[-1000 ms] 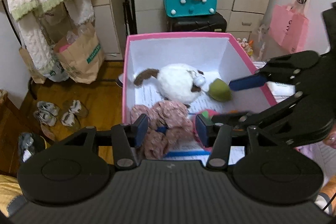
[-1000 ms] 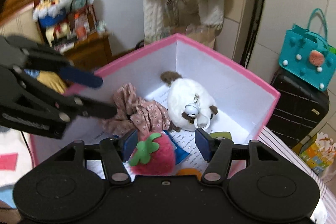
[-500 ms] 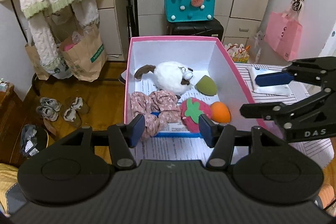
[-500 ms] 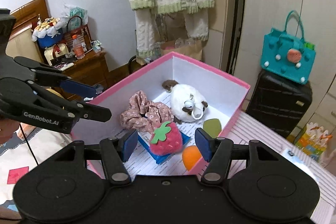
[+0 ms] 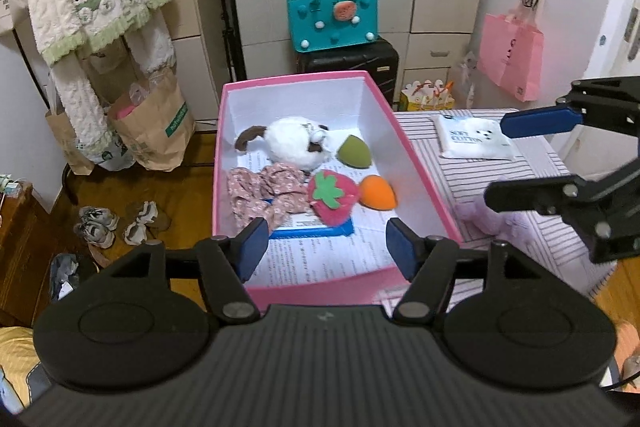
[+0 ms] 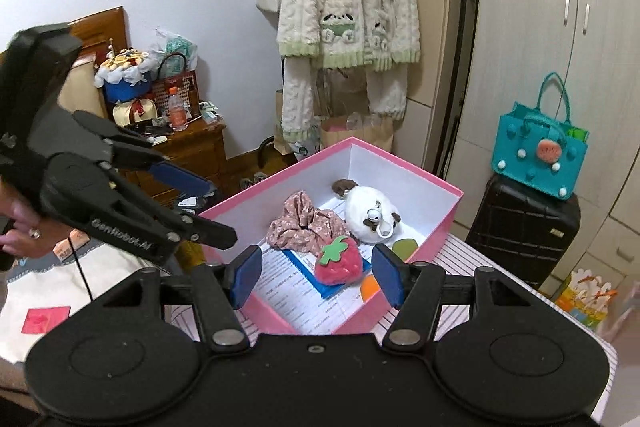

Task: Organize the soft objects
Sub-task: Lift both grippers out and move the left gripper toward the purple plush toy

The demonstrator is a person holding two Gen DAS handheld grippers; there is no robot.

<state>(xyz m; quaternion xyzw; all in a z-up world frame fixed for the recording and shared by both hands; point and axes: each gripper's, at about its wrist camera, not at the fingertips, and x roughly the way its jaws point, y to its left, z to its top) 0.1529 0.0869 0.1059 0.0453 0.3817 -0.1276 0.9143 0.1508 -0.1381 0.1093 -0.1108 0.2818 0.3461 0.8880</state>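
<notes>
A pink box [image 5: 420, 171] with white inside walls holds a white plush animal [image 5: 294, 143], a floral cloth [image 5: 264, 189], a red plush strawberry [image 5: 332, 197], a green sponge [image 5: 354, 157] and an orange sponge [image 5: 378, 197]. My left gripper [image 5: 324, 247] is open and empty, above the box's near edge. My right gripper [image 6: 316, 277] is open and empty, outside the box; it also shows in the left wrist view [image 5: 520, 157] over the striped table. The box [image 6: 448, 223], strawberry [image 6: 338, 261], cloth [image 6: 306, 227] and plush animal [image 6: 370, 217] show in the right wrist view.
A white soft-cotton pack [image 5: 472, 141] and something pale purple [image 5: 492, 223] lie on the striped tablecloth [image 5: 536, 183] right of the box. A teal bag [image 5: 332, 15] sits on a black suitcase [image 5: 352, 63]. Paper bags [image 5: 154, 129] and shoes [image 5: 116, 223] are on the floor.
Both grippers have pulled up and back from the box, empty. The strawberry and orange sponge now lie in the box beside the cloth.
</notes>
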